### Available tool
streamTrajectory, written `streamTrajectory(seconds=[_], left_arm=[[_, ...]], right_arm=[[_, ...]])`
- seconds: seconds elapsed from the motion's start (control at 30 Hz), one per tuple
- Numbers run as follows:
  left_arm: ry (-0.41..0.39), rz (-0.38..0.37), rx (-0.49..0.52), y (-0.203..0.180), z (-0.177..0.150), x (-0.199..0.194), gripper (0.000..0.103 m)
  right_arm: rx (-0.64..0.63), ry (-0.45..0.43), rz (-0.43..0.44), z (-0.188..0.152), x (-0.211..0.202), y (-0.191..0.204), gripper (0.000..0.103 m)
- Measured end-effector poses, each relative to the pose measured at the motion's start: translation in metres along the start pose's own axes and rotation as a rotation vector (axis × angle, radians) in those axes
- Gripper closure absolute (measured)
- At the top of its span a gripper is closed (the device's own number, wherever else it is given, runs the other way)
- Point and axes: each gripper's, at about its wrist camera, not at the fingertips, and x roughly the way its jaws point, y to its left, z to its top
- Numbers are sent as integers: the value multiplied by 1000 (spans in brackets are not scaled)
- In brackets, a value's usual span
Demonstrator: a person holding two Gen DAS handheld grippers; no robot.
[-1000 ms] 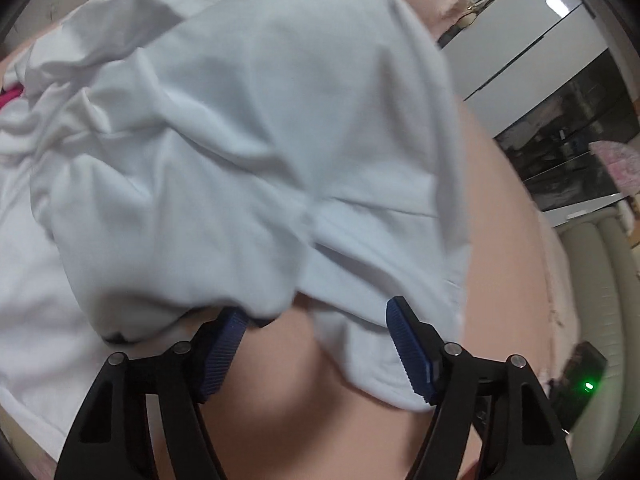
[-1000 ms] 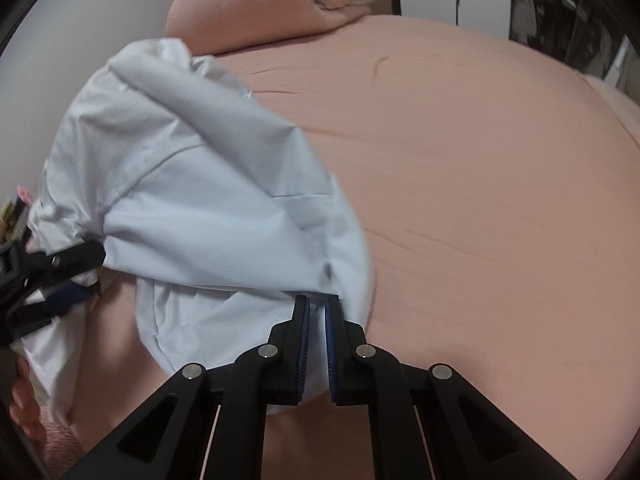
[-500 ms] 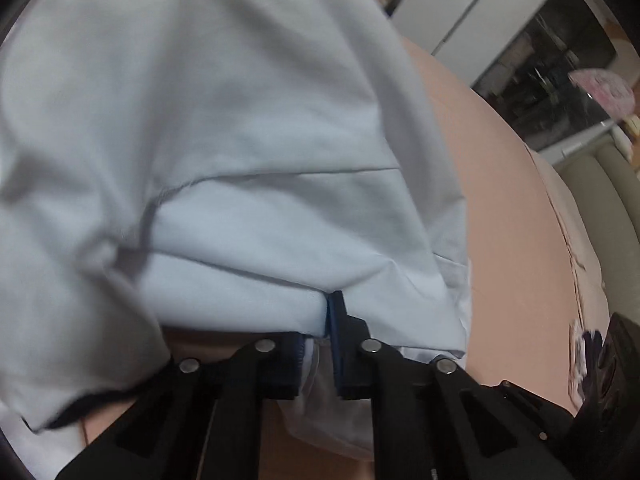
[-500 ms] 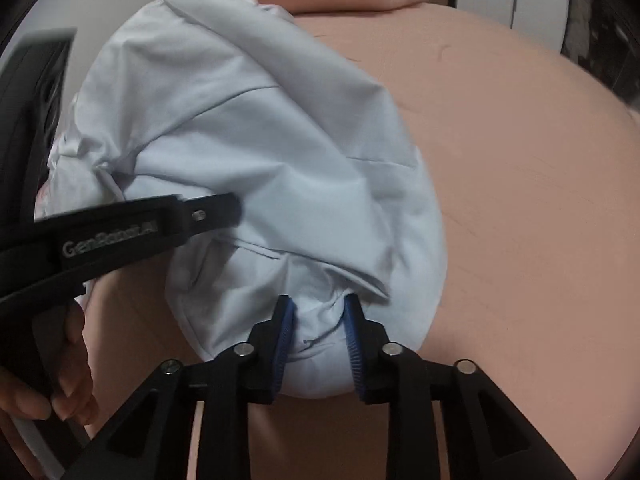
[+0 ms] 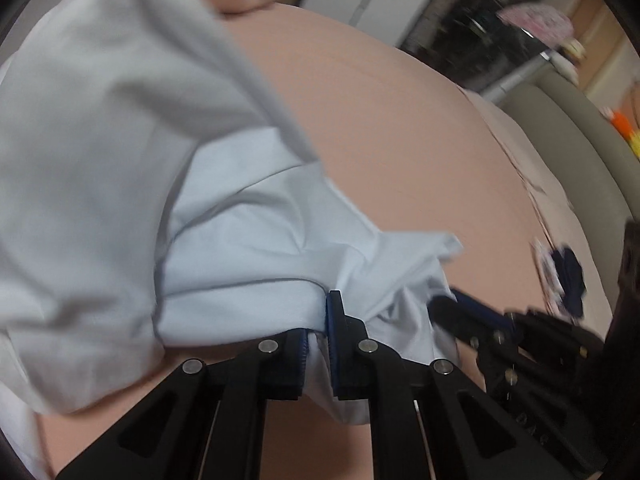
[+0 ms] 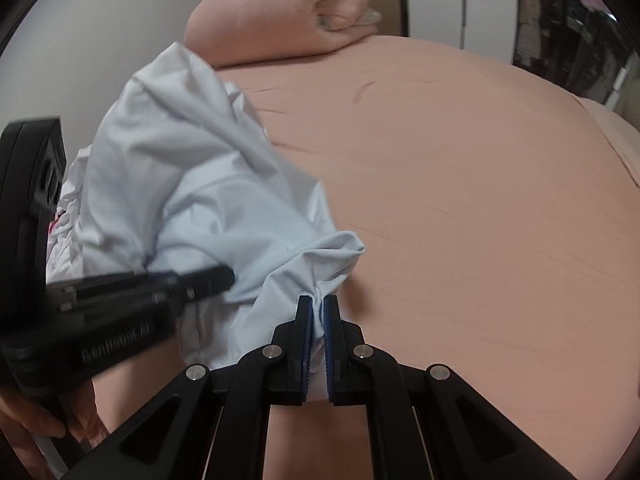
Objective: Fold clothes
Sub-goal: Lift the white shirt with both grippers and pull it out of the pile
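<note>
One garment, a pale blue shirt [image 5: 132, 152], is seen in the left wrist view, heaped on the pink bed [image 5: 400, 128]. Its hem is pinched between the closed jaws of the left gripper [image 5: 318, 320]. A second earlier those jaws stood wide apart with the hem loose between them; the shirt is now drawn up and taut. The right gripper [image 5: 452, 304] is seen just beside, biting the same edge.

In the right wrist view the shirt [image 6: 192, 184] lies at the left of the bed [image 6: 460, 200], with a rolled blanket [image 6: 288, 12] behind. The right gripper [image 6: 318, 312] is clamped on a bunched corner; its jaws were parted half a second ago and have just been closing on the cloth. The left gripper [image 6: 224, 276] has come in close since the earliest frame.

The fabric is judged light, soft and limp, thin enough to slip; it is best taken at seams or hem corners, well apart.
</note>
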Motion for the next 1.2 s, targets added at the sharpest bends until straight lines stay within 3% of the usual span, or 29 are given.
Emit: streamTrajectory(seconds=[0.23, 0.43, 0.53, 0.63, 0.67, 0.7, 0.77, 0.87, 1.0, 1.07, 1.13, 1.2], left_arm=[[91, -114, 100, -83, -55, 40, 96], [152, -225, 239, -136, -124, 24, 96], [190, -266, 294, -160, -130, 26, 96], [238, -259, 257, -153, -129, 20, 88], [228, -270, 249, -143, -132, 6, 77], [214, -277, 242, -132, -134, -8, 59], [155, -282, 205, -119, -130, -30, 42], [38, -255, 126, -93, -127, -70, 42], [-114, -70, -25, -53, -128, -98, 42], [-92, -16, -125, -25, -125, -88, 42], [-9, -15, -190, -6, -125, -64, 42], [50, -34, -216, -4, -130, -41, 42]], right_arm=[[79, 3, -68, -58, -66, -77, 100], [244, -6, -132, -107, -117, -159, 100], [354, -23, -141, -131, -139, -192, 99], [464, -25, -135, -152, -156, -224, 99], [474, -47, -141, -149, -160, -223, 99], [484, -69, -148, -145, -163, -222, 99], [487, -111, -159, -129, -158, -216, 98], [434, -119, -143, -117, -163, -209, 98], [316, -6, 64, -104, -138, -162, 98], [252, 80, 145, -104, -114, -146, 98], [222, 165, 267, -106, -89, -117, 98], [191, 229, 314, -108, -68, -92, 98]])
